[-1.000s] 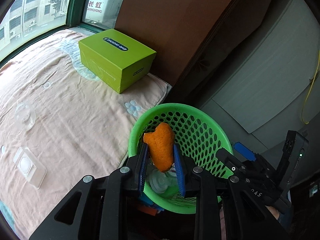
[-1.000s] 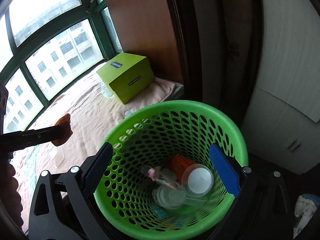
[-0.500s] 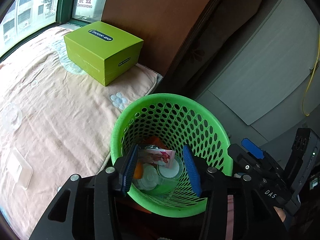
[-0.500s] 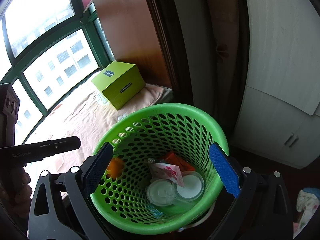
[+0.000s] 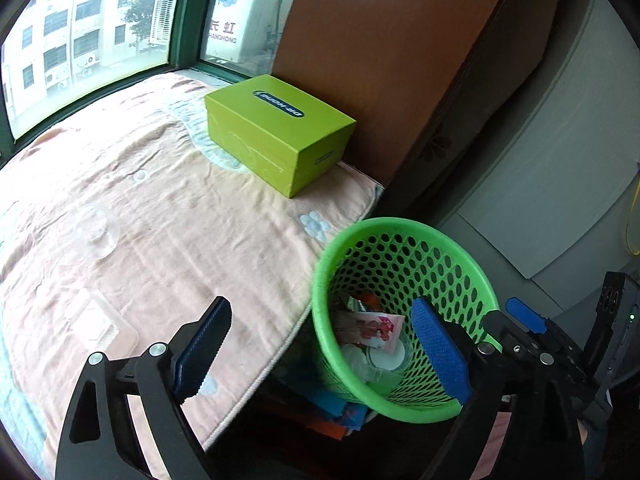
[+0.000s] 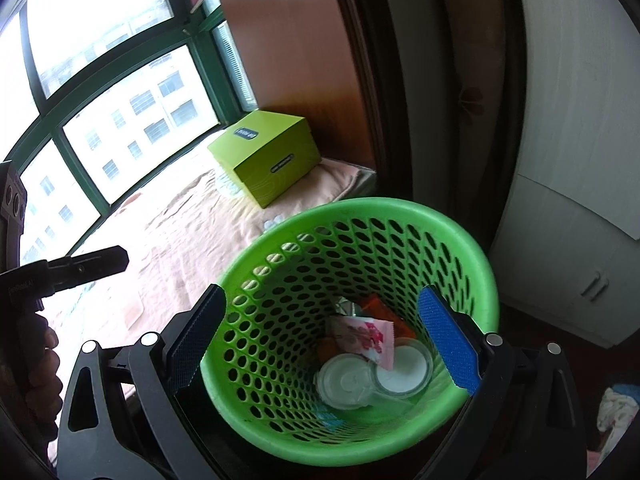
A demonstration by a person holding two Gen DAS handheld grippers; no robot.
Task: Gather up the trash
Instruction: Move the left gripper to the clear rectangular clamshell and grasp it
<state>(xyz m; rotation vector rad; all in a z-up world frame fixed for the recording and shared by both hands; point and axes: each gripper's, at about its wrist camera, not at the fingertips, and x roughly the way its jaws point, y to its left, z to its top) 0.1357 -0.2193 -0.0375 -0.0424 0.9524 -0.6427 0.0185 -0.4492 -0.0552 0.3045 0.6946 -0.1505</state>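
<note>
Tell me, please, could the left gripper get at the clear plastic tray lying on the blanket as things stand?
Probably yes. The left gripper is open and holds nothing, and the clear plastic tray lies flat on the blanket just beyond its left finger, with nothing on it.

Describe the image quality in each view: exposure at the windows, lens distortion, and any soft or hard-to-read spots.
Left wrist view: the window is bright yet the buildings stay readable; fisheye bends its frame; the clear plastic pieces on the blanket are faint. Right wrist view: the upper window panes are blown out to white; the green basket is evenly lit and sharp; black vignette fills the corners.
</note>
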